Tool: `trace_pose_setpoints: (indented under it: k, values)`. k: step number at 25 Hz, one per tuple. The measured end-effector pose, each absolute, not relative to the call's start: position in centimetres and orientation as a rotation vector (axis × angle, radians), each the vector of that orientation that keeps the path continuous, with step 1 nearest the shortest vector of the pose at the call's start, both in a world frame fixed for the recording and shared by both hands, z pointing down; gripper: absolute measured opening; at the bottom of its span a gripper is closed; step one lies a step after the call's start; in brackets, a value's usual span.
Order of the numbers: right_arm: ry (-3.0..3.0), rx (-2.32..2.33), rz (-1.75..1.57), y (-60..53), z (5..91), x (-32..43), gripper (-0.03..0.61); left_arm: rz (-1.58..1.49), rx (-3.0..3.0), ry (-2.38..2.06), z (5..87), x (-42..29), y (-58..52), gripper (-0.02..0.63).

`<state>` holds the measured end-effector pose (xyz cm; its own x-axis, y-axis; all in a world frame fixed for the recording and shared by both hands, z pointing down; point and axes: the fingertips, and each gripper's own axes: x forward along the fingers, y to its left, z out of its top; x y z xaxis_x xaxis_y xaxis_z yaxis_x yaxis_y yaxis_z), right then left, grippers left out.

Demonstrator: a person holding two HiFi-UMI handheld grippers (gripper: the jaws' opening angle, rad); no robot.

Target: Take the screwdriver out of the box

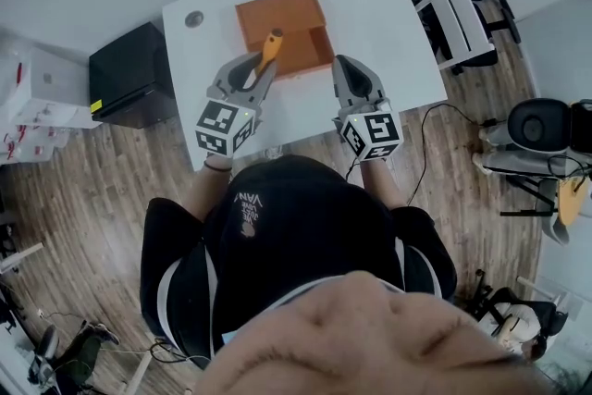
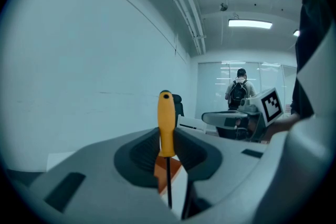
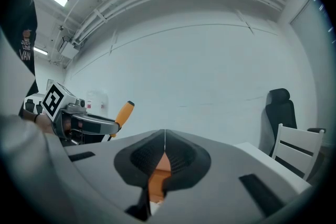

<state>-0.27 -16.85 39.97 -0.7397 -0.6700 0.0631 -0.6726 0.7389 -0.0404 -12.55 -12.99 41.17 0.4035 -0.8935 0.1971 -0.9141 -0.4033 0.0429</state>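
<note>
While the white table [image 1: 388,23] is taking up most of the overhead view, I am seeing the orange box [image 1: 282,18] sitting open on it, toward the far edge. The left gripper [image 1: 260,72] is hovering at the near side of the box. Its jaws are clamped on the screwdriver [image 2: 166,123] about where the orange handle meets the thin dark shaft, and the handle is pointing up and away from me. The tool is looking lifted clear of the box, though from overhead the handle is overlapping it, so I may be misjudging that. The right gripper [image 1: 347,67] is hanging alongside, its jaws pressed together on nothing. I am judging the tool light and stiff, with a smooth, rounded handle that could swivel between the pads. The thick middle of the handle is probably offering the firmer hold.
</note>
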Motion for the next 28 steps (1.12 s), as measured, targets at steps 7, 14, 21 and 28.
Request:
trace_pose_setpoints:
  k: [7,14,21,28]
  values:
    - [-2.866,1.136,0.091,-17.12,40.33,-0.21,0.012,0.202,2.503,-1.620,41.28,-12.59,-12.89,0.089]
    - [-2.851,1.138,0.104,-17.16,40.78,-0.22,0.012,0.207,2.503,-1.610,41.47,-12.45,-13.00,0.089]
    - [-2.849,1.140,0.103,-17.22,40.68,-0.33,0.012,0.213,2.502,-1.600,41.64,-12.41,-12.96,0.089]
    - [-2.846,1.148,0.102,-17.54,40.76,-0.30,0.012,0.220,2.499,-1.593,41.97,-12.33,-13.17,0.089]
